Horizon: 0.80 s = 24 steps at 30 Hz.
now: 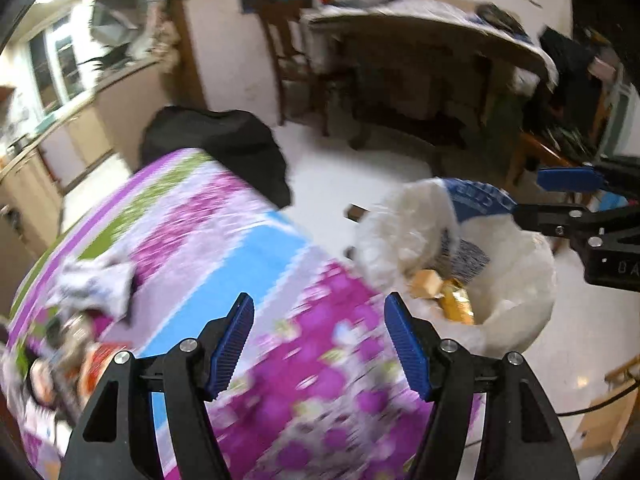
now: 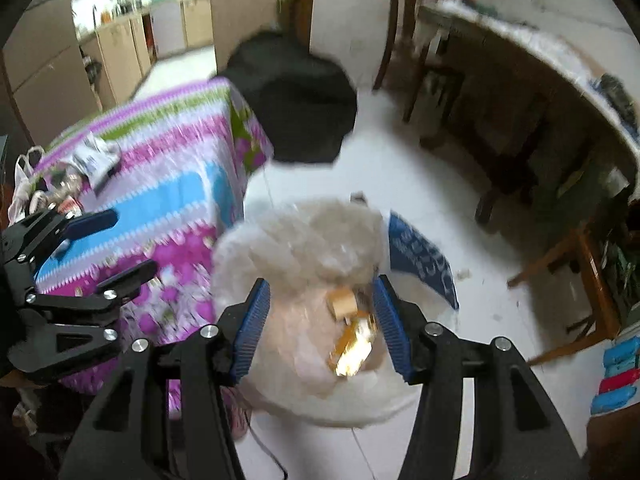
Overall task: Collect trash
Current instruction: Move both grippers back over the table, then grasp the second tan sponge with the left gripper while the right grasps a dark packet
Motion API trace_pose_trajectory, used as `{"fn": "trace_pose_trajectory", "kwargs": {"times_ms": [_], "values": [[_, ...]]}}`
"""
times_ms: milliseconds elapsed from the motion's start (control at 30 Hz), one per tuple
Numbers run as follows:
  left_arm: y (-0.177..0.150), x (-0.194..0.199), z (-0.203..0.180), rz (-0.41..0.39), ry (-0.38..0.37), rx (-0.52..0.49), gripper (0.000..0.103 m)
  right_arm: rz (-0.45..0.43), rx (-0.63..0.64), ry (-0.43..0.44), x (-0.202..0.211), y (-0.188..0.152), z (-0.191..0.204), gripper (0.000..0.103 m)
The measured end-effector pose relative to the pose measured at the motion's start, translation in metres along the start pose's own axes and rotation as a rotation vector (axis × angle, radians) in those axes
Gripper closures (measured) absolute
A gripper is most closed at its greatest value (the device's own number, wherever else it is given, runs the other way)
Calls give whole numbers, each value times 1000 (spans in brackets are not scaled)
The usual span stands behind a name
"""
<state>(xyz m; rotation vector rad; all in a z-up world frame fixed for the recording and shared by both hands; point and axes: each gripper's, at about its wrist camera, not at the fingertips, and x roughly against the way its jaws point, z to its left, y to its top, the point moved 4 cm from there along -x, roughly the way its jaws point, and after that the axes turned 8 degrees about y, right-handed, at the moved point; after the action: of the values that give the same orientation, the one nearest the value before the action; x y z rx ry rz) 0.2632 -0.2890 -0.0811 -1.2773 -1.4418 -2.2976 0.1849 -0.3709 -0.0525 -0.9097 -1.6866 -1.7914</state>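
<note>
1. A cloth-covered table (image 1: 224, 240) anchors the room; crumpled wrappers (image 1: 94, 286) lie on its top toward the far-left end.
2. A trash bag (image 2: 304, 264) stands on the floor just beside the table's right edge, with packets (image 2: 352, 336) inside it.
3. A dark bag (image 2: 292, 96) sits behind the table's far corner.
4. A wooden table (image 1: 432, 36) and chair (image 1: 288, 56) stand well beyond it, to the right.
</note>
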Motion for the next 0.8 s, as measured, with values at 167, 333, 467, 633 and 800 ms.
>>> {"fn": "trace_pose_trajectory", "kwargs": {"times_ms": [167,333,467,633,800], "values": [[-35,27,58,-38,97,112,31,-226,24,29,19,-3,40,45],[-72,50,122,-43,180,263,31,-336,58,96,16,-10,89,45],[-105,72,169,-57,283,360,31,-341,63,159,6,-13,120,45],[-144,104,216,-90,391,457,31,-343,108,225,-2,-18,164,45],[-184,131,252,-99,467,514,29,-324,202,323,-8,-21,207,45]]}}
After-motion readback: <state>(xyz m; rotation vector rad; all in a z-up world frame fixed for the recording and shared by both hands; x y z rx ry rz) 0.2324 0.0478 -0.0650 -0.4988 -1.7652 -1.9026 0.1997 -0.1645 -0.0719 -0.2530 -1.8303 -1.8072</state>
